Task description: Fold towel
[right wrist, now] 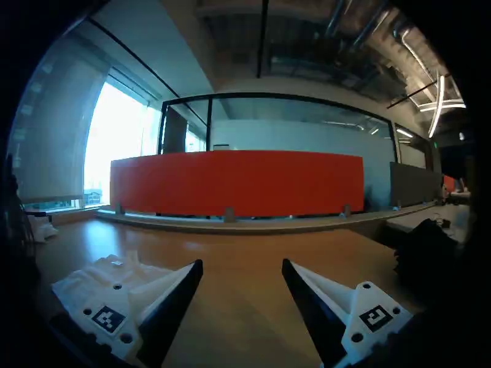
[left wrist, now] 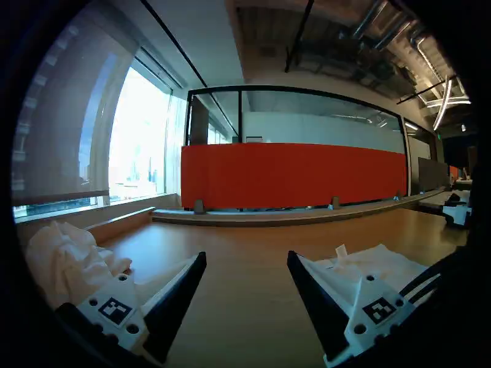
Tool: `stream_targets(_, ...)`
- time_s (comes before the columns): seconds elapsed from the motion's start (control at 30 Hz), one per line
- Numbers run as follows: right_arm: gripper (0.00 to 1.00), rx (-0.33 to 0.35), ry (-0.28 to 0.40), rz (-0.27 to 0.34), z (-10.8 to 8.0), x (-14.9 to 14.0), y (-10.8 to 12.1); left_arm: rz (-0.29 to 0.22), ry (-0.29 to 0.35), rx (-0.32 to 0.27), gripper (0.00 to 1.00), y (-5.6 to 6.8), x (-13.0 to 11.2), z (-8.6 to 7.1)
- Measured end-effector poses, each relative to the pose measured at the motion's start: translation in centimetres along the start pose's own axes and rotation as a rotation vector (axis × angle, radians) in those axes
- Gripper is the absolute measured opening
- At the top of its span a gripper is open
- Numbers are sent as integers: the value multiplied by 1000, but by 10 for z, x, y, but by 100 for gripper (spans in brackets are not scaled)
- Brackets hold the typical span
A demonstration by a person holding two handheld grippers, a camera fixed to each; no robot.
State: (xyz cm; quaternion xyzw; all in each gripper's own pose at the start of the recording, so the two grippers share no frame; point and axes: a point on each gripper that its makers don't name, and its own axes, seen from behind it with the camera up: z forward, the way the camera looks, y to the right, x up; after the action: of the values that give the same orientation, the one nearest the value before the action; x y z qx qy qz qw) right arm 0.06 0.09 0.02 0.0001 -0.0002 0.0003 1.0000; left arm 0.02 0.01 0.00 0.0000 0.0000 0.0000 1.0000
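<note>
— Where's the white towel (left wrist: 386,256)?
— Flat on the counter (left wrist: 258,236), right of the left gripper (left wrist: 245,254), left of the right gripper (right wrist: 241,262). Both pairs of fingers (left wrist: 178,293) gape, empty.
— How will it handle?
— Likely soft, light, limp; pinch its near corners.

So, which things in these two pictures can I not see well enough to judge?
1. Left gripper view: flat towel, near edge hidden behind a finger of the left hand-held gripper.
2. Left gripper view: crumpled towel, lower part hidden behind the other finger.
3. Right gripper view: dark object at the right, too dim to identify.
</note>
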Motion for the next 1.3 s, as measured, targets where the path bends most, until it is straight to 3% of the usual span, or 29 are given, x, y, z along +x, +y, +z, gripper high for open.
stream_targets(0.67,100,-6,0,-1,0,4,0,0,0,0,98,1,0,1)
stream_targets(1.0,100,-66,-4,-12,-7,2,9,9,-16,21,98,-3,-1,-1)
stream_targets(1.1,100,-72,-5,-27,-12,15,5,17,-30,23,98,-1,7,-2)
stream_targets(1.3,100,-75,2,-58,-19,62,-2,-2,-9,17,98,2,53,-9)
